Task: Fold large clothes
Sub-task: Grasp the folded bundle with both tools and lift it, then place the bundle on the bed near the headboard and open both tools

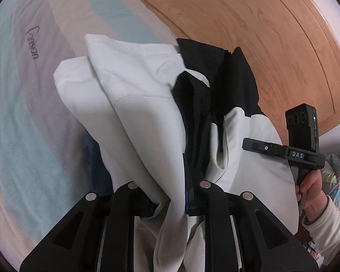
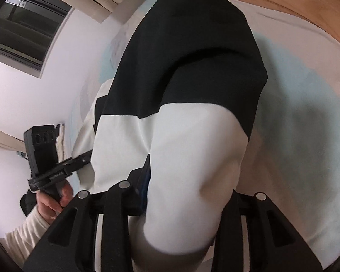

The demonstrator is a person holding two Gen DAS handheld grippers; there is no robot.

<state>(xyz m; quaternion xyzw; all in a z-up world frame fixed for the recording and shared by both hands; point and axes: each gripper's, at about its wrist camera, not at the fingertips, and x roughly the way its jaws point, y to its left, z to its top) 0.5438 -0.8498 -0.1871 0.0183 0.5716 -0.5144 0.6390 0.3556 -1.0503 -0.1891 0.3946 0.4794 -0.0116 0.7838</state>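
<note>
Clamping white-and-black garment (image 1: 147, 104) in both hand-held grippers (image 1: 170, 201) (image 2: 181, 195) ("DAS" label (image 1: 297, 154) legible)

Soft, even indoor light fills both fisheye views, with dark vignetting and strong bending at the rims. The white-and-black fabric garment (image 2: 188, 117) looks smeared, its lower white edge blurred by motion.

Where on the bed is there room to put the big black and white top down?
Free: the striped bedspread left of the hanging black and white top, out to the bed's edge. In the right wrist view, pale bedspread lies bare right of the top, below the wooden headboard. Crowded: the middle, where the left gripper and right gripper hold bunched cloth.
</note>
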